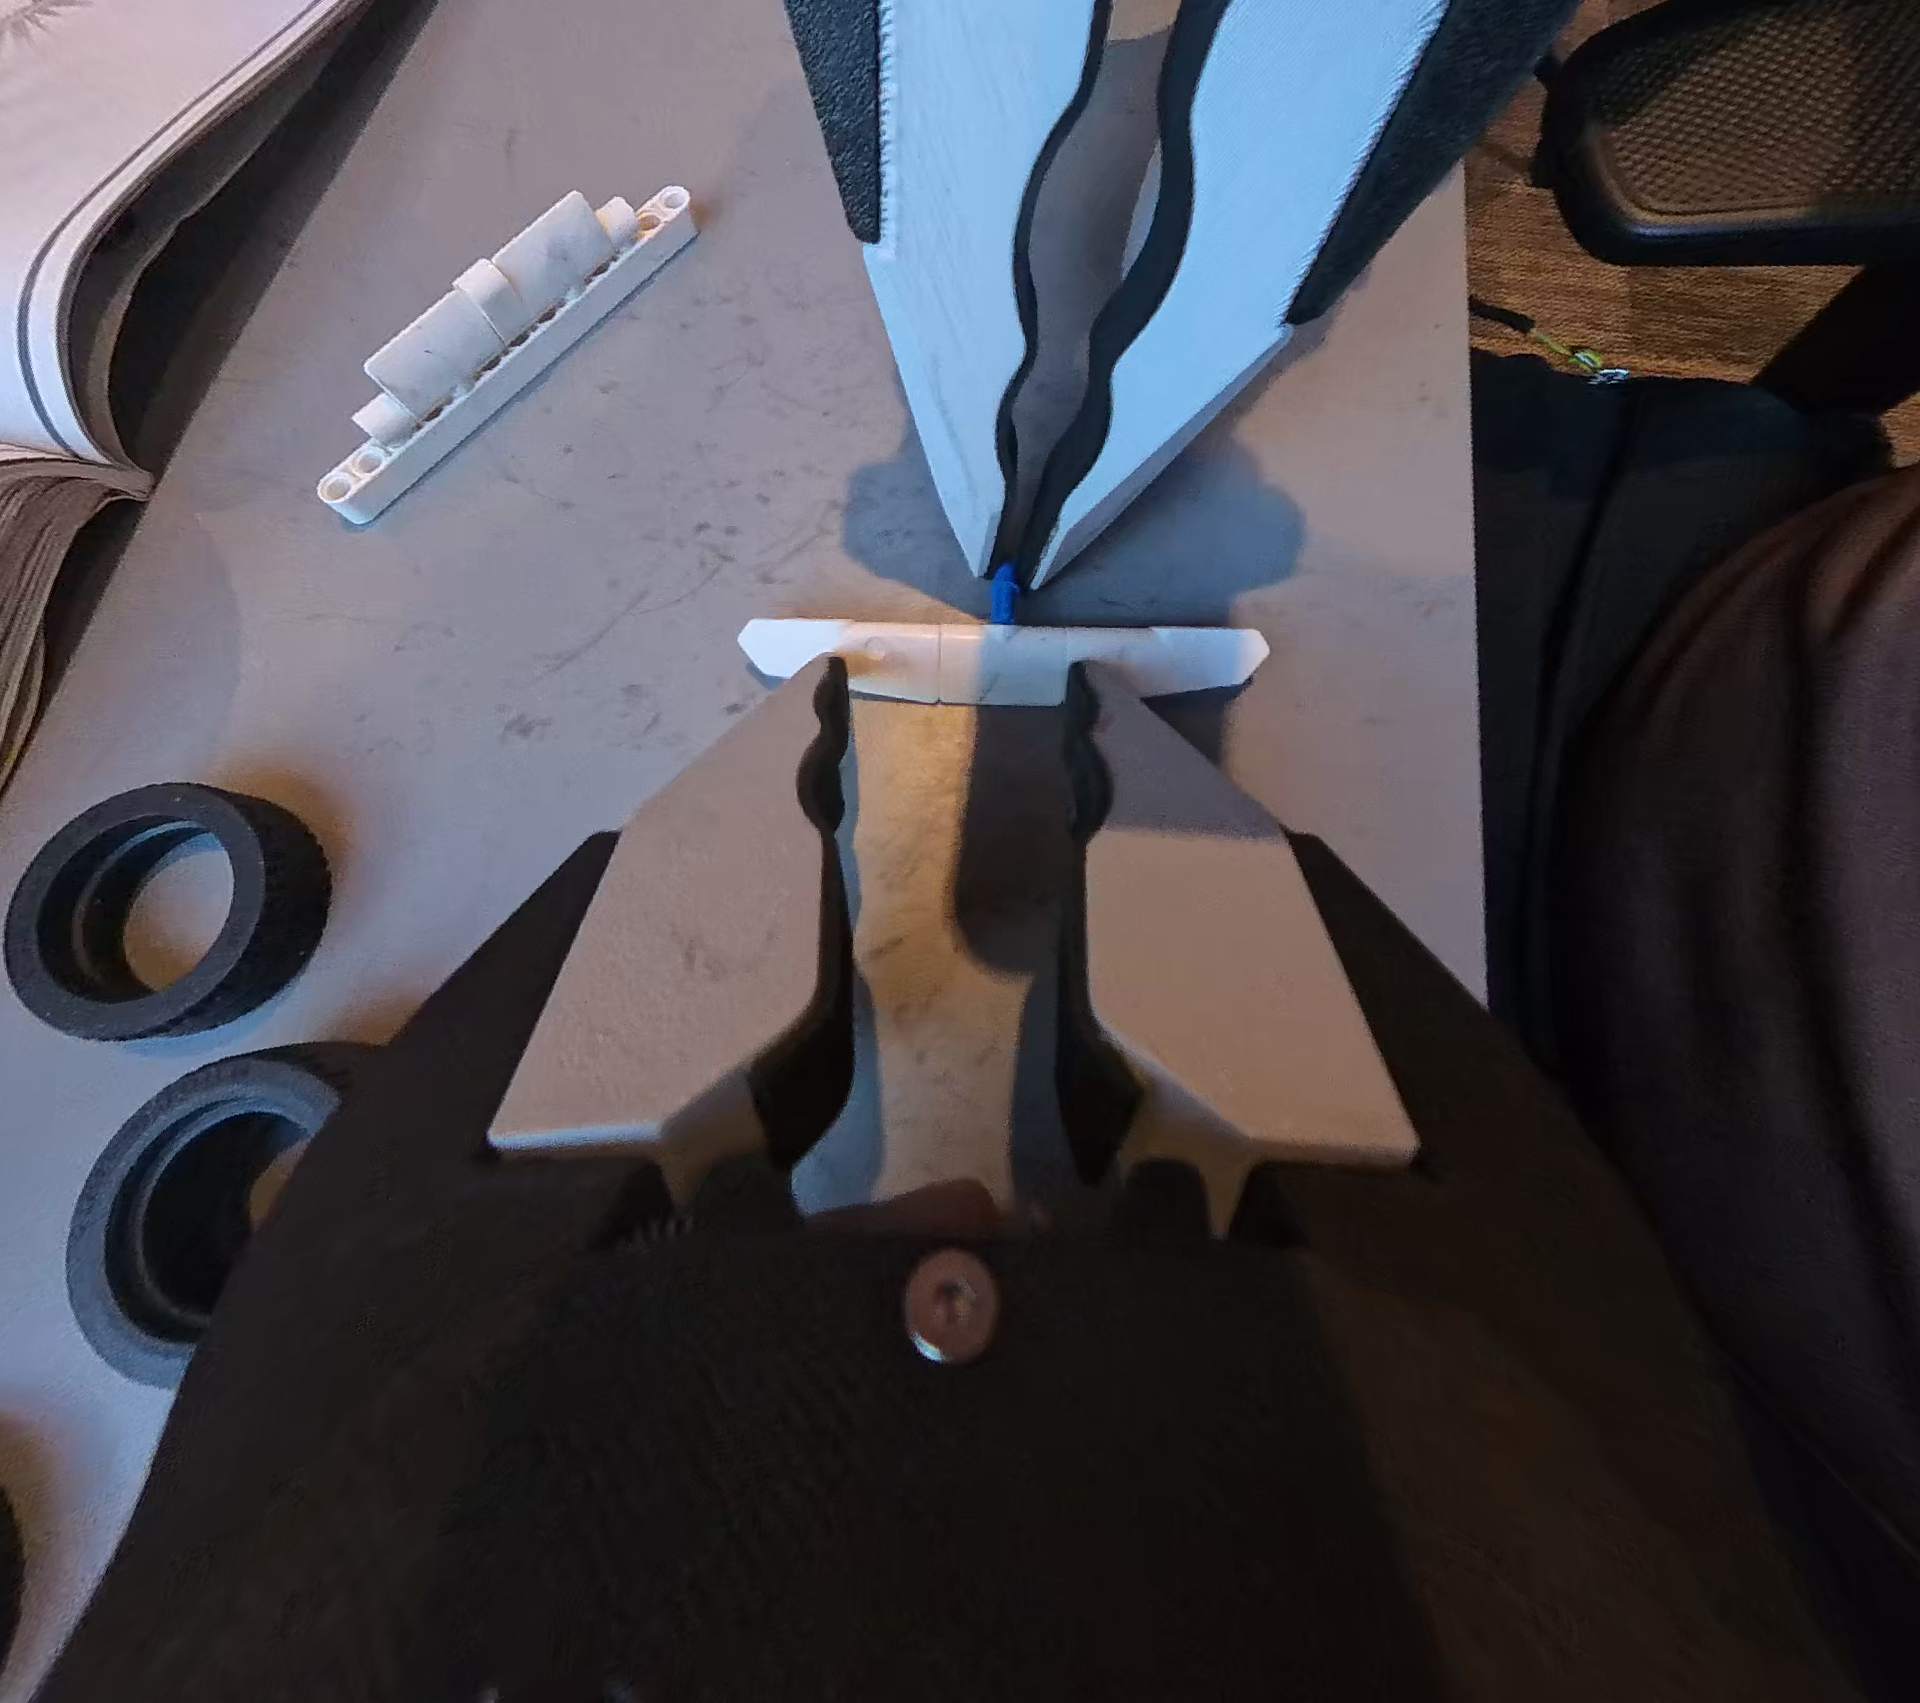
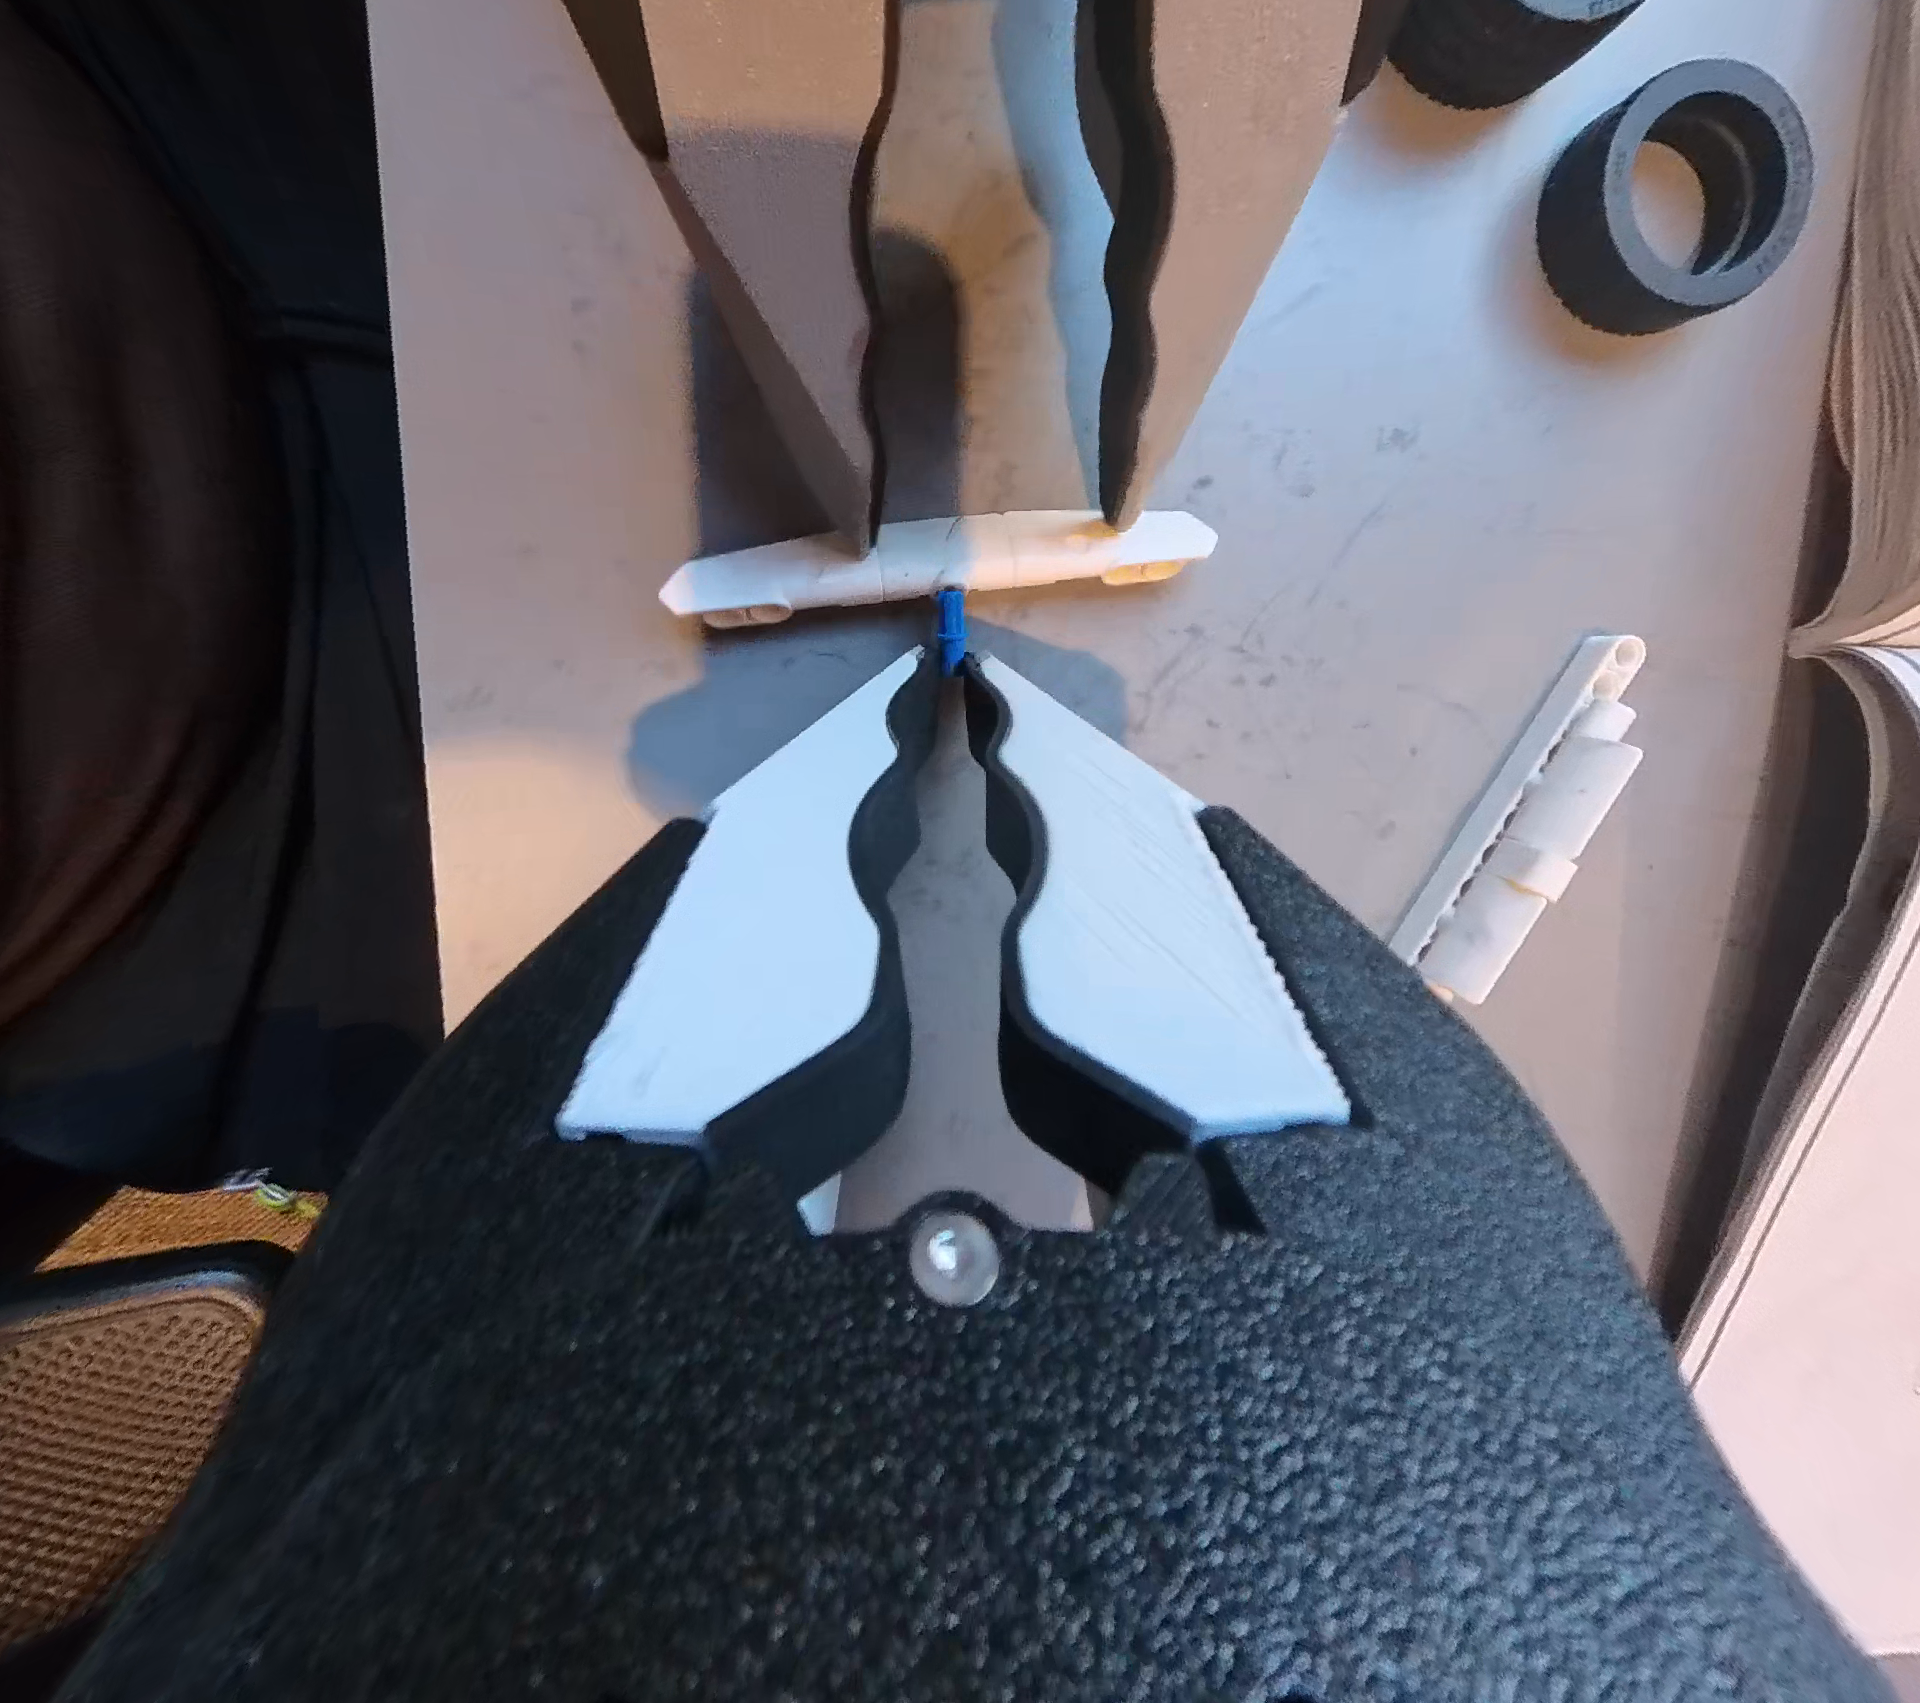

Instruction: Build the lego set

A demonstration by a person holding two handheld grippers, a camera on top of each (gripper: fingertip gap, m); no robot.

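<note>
The table (image 1: 540,697) is pale and scuffed, with a dark chair (image 1: 1745,126) and brown carpet (image 1: 1558,282) past its edge. An open booklet (image 1: 156,43) lies at its far side, left of my left gripper.

My left gripper (image 1: 958,674) is partly open, its two fingertips clamped on either side of the middle of a white part (image 1: 997,656), a long flat piece with tapered ends that lies crosswise just ahead of me. In the right wrist view the same white part (image 2: 935,567) sits just beyond my right gripper, with the left gripper (image 2: 992,521) coming down onto it from the far side.

My right gripper (image 2: 943,654) is closed almost fully, its tips pinching a small blue pin (image 2: 948,620). The pin points straight ahead at the centre of the white part, and its far end touches or nearly touches the part's edge; I cannot tell whether it has entered. From the left wrist view my right gripper (image 1: 1010,575) faces me, the blue pin (image 1: 1003,593) showing just under its tips.

A white beam (image 1: 509,354) with cylinders on it lies well off to the left of my left gripper. Two black tyres (image 1: 166,910) sit nearer, also on the left. From my right gripper, the beam (image 2: 1527,812) and tyres (image 2: 1673,199) are off to the right.
</note>
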